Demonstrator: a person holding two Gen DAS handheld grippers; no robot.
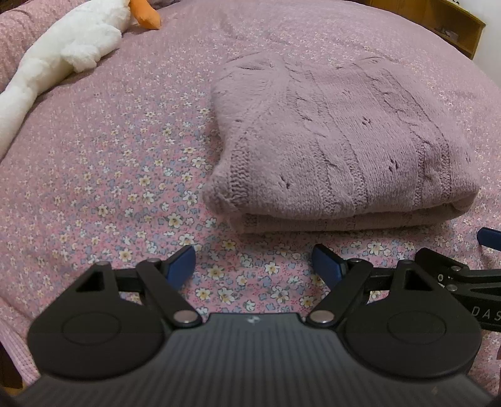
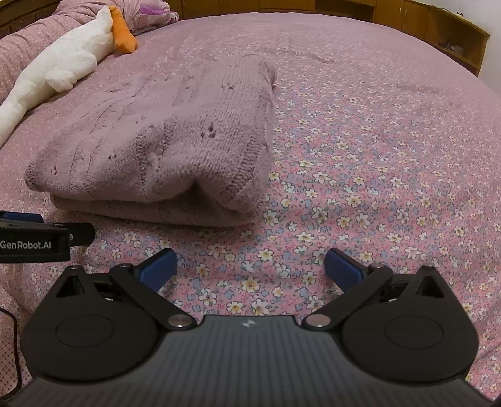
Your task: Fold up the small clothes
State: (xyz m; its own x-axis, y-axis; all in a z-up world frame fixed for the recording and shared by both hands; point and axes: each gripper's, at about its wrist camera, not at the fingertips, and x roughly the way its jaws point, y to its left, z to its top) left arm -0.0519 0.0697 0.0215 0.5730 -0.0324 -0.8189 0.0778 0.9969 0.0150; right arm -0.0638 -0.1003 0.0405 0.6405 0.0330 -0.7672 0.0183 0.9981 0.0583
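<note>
A mauve knitted sweater lies folded in a thick stack on the floral bedspread. It also shows in the right wrist view, left of centre. My left gripper is open and empty, hovering over the bedspread just in front of the sweater's near edge. My right gripper is open and empty, over the bedspread in front of the sweater's right corner. The right gripper's body shows at the right edge of the left wrist view; the left gripper's body shows at the left edge of the right wrist view.
A white plush goose with an orange beak lies at the far left of the bed, also in the right wrist view. Wooden shelving stands beyond the bed at the back right. A pillow lies at the back.
</note>
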